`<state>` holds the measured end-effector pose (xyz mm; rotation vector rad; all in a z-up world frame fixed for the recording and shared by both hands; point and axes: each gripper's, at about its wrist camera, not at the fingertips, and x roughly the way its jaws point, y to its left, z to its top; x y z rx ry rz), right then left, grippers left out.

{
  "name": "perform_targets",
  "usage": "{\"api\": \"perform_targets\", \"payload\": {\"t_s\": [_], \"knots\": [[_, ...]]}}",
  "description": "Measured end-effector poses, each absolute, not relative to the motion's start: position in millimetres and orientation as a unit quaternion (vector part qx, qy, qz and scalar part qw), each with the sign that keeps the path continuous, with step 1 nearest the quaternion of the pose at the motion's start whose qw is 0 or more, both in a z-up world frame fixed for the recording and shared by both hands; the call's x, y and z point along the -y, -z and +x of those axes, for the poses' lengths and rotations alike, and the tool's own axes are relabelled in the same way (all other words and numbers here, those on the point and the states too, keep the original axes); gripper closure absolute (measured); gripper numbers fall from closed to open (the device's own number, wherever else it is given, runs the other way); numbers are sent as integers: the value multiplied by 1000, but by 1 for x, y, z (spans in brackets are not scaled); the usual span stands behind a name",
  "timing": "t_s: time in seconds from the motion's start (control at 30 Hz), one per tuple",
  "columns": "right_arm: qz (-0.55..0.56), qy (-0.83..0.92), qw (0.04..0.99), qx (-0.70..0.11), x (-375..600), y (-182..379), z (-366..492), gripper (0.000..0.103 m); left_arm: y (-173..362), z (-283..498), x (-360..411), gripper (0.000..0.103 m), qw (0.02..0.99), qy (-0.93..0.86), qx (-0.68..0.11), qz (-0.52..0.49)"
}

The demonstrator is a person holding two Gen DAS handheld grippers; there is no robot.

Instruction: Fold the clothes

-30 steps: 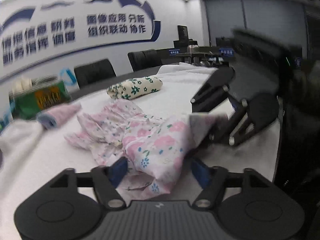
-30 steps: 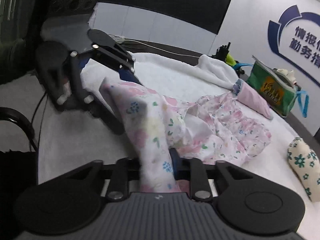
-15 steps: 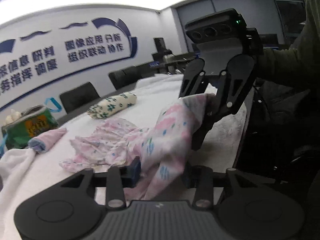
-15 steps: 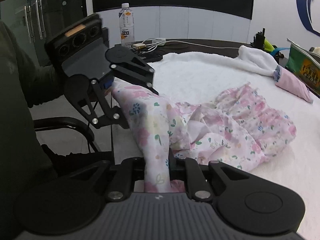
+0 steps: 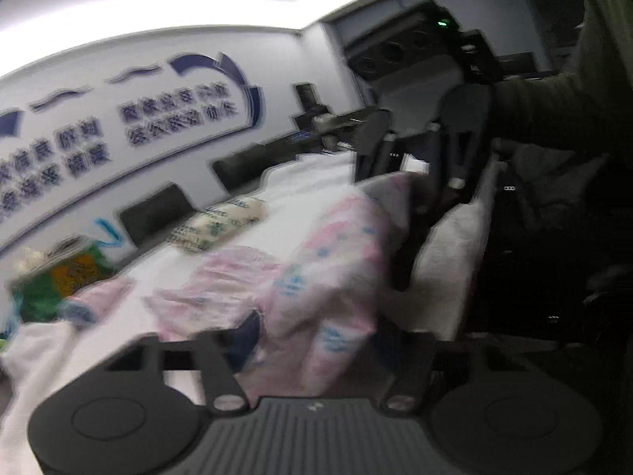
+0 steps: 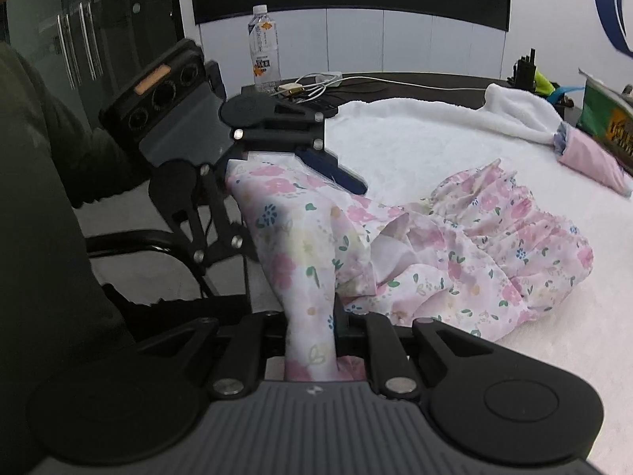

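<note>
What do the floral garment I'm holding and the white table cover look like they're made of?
Floral garment: looks like thin woven cotton or a blend, matte; it drapes in soft creases, has a gathered ruffle, and light shows through it. White table cover: seems a plush fleece or terry, matte; its surface looks fuzzy with a thick, soft rolled edge. Exact fibres cannot be told.

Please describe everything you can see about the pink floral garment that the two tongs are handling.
The pink floral garment is thin, light fabric, white with pink flowers and small blue and green ones. Its gathered, ruffled part lies crumpled on the white fluffy table cover. One edge is lifted off the cover and stretched between the tongs. The right tongs are shut on a bunched strip of it. The left tongs are closing, with the other end of the strip between their fingers. Nothing else touches it.
</note>
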<state>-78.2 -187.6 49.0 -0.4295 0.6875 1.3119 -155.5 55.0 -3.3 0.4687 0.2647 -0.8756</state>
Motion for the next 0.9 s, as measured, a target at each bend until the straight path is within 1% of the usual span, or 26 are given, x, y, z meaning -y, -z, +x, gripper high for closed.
{"api": "perform_targets", "payload": {"t_s": [0.03, 0.07, 0.1, 0.13, 0.17, 0.2, 0.33, 0.43, 0.47, 0.5, 0.57, 0.63, 0.73, 0.77, 0.83, 0.87, 0.9], "knots": [[-192, -587, 723, -311, 191, -50, -77, 88, 2, -147, -58, 80, 871, 427, -144, 195], [-191, -580, 731, -304, 196, -52, -79, 81, 1, -139, -61, 81, 870, 435, -162, 166], [-189, -576, 741, -289, 201, -54, -85, 68, -1, -131, -65, 81, 870, 439, -178, 135], [-186, -572, 754, -265, 208, -56, -92, 59, -2, -123, -71, 82, 873, 437, -193, 98], [-183, -567, 767, -239, 215, -57, -99, 45, -3, -115, -77, 83, 874, 435, -206, 62], [-178, -559, 780, -215, 222, -56, -106, 42, -4, -109, -82, 83, 874, 434, -218, 27], [-181, -537, 803, -184, 230, -43, -118, 42, -7, -91, -97, 85, 865, 431, -247, -71], [-172, -535, 808, -178, 231, -36, -118, 42, -8, -88, -100, 86, 859, 438, -250, -92], [-156, -544, 803, -186, 229, -37, -113, 48, -8, -89, -100, 86, 857, 441, -252, -90], [-140, -554, 798, -193, 228, -37, -107, 66, -7, -89, -100, 87, 854, 445, -253, -89], [-107, -572, 786, -209, 225, -39, -97, 87, -7, -92, -101, 92, 844, 462, -258, -91], [-73, -598, 765, -226, 225, -40, -87, 87, -6, -98, -107, 92, 823, 494, -262, -98], [19, -638, 716, -282, 234, -38, -65, 87, -1, -98, -120, 90, 791, 526, -284, -128], [66, -639, 703, -306, 237, -35, -55, 87, 3, -92, -122, 86, 788, 518, -298, -147], [146, -615, 688, -357, 240, -24, -34, 87, 9, -83, -127, 81, 783, 499, -322, -183], [176, -596, 687, -378, 239, -18, -26, 87, 11, -80, -128, 76, 789, 481, -327, -196], [196, -581, 688, -388, 238, -15, -23, 87, 13, -79, -129, 74, 797, 462, -328, -210]]}}
